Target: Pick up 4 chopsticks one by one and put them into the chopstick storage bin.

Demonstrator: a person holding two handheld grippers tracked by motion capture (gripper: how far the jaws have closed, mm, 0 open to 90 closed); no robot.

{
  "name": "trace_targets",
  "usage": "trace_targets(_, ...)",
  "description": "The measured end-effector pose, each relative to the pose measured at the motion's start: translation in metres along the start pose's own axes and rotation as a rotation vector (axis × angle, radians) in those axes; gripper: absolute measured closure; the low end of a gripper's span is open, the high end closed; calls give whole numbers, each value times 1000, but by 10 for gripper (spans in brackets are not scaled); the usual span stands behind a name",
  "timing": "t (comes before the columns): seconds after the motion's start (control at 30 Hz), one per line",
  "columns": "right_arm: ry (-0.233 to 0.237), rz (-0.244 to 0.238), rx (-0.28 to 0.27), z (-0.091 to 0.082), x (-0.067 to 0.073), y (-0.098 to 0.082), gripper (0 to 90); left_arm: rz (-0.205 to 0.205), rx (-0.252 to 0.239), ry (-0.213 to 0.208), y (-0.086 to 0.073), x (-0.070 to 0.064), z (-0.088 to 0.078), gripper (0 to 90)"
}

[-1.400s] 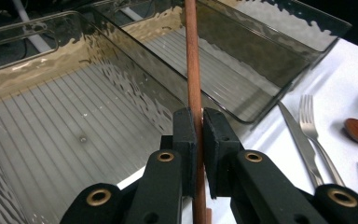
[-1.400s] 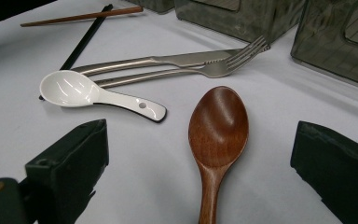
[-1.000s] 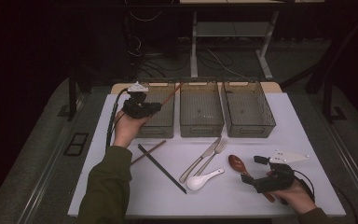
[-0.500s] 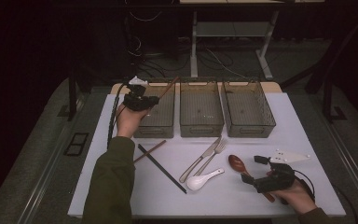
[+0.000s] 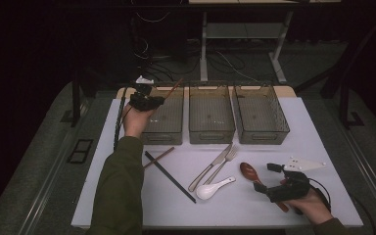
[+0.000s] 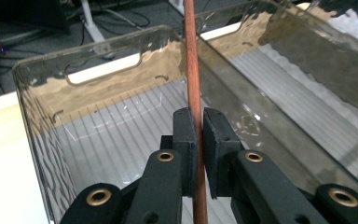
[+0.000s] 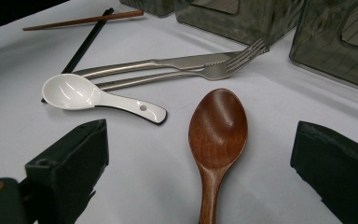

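- Jaws of the left gripper [image 6: 196,140] are clamped tight on a reddish-brown wooden chopstick [image 6: 192,70], which runs up between the two black pads and on past them.
- From the left gripper view, the held chopstick hangs over the inside of a clear plastic bin [image 6: 98,140] with a ribbed floor and a cut-out handle slot in its far wall.
- Seen from the high view, the left hand [image 5: 133,120] is stretched forward at the near left corner of the leftmost of three bins [image 5: 164,122], forearm in an olive sleeve [image 5: 117,191], with the gripper raised above the bin's rim.
- Jaws of the right gripper [image 7: 200,168] stand wide apart with nothing pinched; a dark wooden spoon [image 7: 216,135] lies flat on the white tabletop [image 7: 270,112] between them, bowl pointing away.
- High view: the right hand [image 5: 311,205] rests low near the tabletop's front right corner, gripper aimed left toward the spoon.
- Just beyond the spoon lie a white ceramic soup spoon [image 7: 88,95], a steel knife [image 7: 149,65] and a steel fork [image 7: 205,72], the knife and fork side by side.
- Farther left on the tabletop, a second brown chopstick [image 5: 158,157] and a black chopstick [image 5: 170,177] lie crossed near the sleeve.
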State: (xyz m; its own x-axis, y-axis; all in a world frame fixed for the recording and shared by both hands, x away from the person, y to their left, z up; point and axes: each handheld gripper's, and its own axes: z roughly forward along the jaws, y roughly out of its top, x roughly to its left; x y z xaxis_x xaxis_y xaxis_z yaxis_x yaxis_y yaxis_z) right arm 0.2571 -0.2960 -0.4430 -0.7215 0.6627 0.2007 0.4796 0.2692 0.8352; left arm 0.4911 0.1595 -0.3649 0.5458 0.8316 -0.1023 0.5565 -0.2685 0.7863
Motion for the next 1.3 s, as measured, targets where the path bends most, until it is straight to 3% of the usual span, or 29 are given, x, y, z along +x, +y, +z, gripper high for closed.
trace_targets(0.27, 0, -1, 0, 0, -1, 0, 40, -39, 99, 47, -4, 5, 18, 829)
trace_targets(0.47, 3, 0, -2, -1, 0, 0, 40, -49, 132, 63, -4, 4, 25, 813)
trace_targets(0.93, 3, -2, -2, 0, 0, 0, 40, -35, 131, 70, -3, 4, 24, 702)
trace_targets(1.3, 4, -3, -3, -1, 0, 0, 40, -5, 116, 33, -1, -2, 19, 574)
